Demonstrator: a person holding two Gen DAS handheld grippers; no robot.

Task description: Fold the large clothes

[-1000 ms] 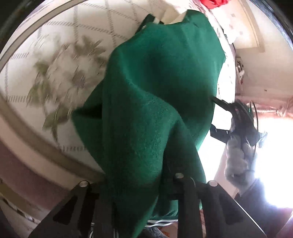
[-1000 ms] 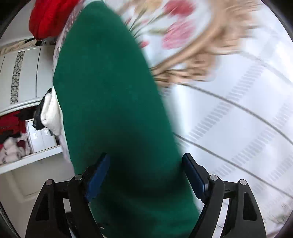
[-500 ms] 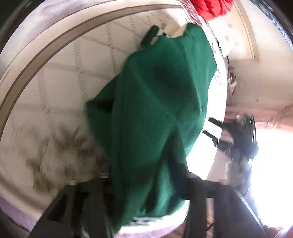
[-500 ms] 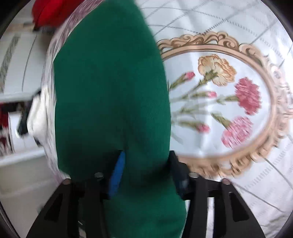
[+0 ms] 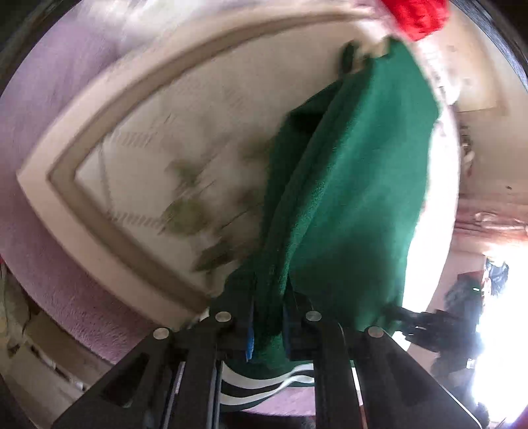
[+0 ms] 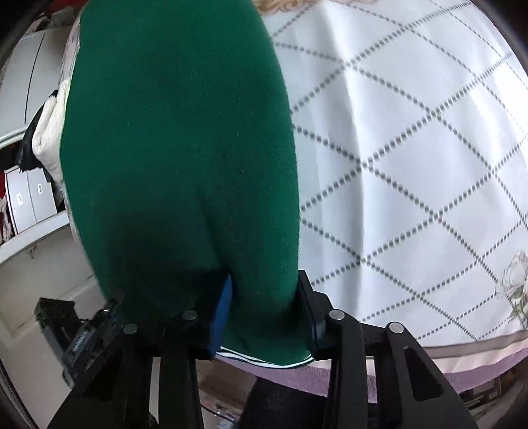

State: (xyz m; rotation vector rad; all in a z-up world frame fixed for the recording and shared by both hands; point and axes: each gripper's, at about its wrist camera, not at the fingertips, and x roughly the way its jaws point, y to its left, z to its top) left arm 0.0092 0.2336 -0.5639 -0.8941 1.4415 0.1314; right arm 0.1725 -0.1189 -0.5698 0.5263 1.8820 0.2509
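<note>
A large green fleece garment [image 5: 356, 184] with a white-striped hem [image 5: 264, 386] lies stretched along a patterned bed cover [image 5: 158, 138]. My left gripper [image 5: 269, 316] is shut on a bunched fold at the garment's near edge. In the right wrist view the same garment [image 6: 178, 132] runs away from me, its striped hem [image 6: 264, 358] hanging over the bed edge. The jaws of my right gripper [image 6: 267, 307] are closing, and a thick fold of the hem fills the gap and touches both pads. The left gripper [image 6: 76, 330] shows low on the left there.
The white diamond-patterned cover [image 6: 412, 148] spreads to the right of the garment. A red garment [image 5: 415, 16] and a white one [image 6: 49, 132] lie at the far end. White drawers [image 6: 29, 198] stand beyond the bed's left side. A lilac bed edge [image 6: 313, 376] lies below.
The left jaws opened briefly, then closed tight on the green fold. The right jaws narrowed around the hem. Both grippers shifted along the near bed edge, so the flower medallion has left the right view.
</note>
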